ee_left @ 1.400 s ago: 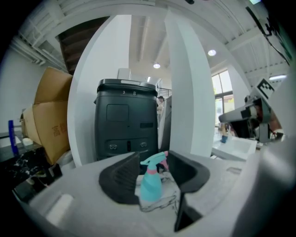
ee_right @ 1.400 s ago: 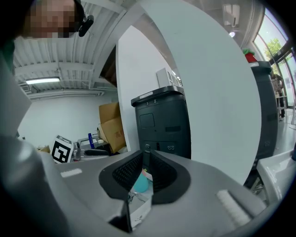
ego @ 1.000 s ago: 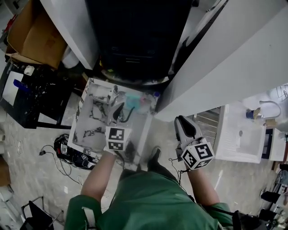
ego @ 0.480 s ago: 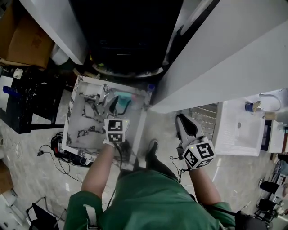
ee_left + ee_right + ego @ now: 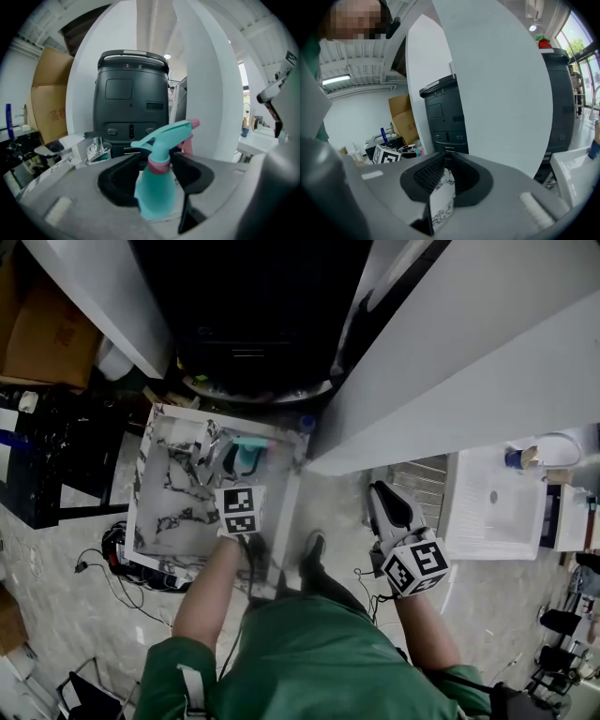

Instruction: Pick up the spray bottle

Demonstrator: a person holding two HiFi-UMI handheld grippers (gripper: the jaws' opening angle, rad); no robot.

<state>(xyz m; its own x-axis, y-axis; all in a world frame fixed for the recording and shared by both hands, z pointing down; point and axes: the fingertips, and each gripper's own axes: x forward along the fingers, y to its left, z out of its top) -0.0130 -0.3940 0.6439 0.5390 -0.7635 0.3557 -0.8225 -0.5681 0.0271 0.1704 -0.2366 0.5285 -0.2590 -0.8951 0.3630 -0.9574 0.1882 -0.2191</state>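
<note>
Basically the closing step: left gripper (image 5: 242, 471) has its jaws set narrow around the spray bottle (image 5: 157, 190), which stands upright between them on the marbled table (image 5: 173, 512), trigger head above the pads and nozzle pointing to the claw's right. The left pad looks to be touching the body, with a thin gap on the right side, so probably not clamped yet. To do it well, squeeze on the body below the pink collar, keep the claw level, then lift straight up so the bottle doesn't tip. The left forearm reaches forward, marker cube facing up. The right gripper (image 5: 384, 510) hangs well apart to the right of the left claw, over the floor, jaws together with nothing in them.
</note>
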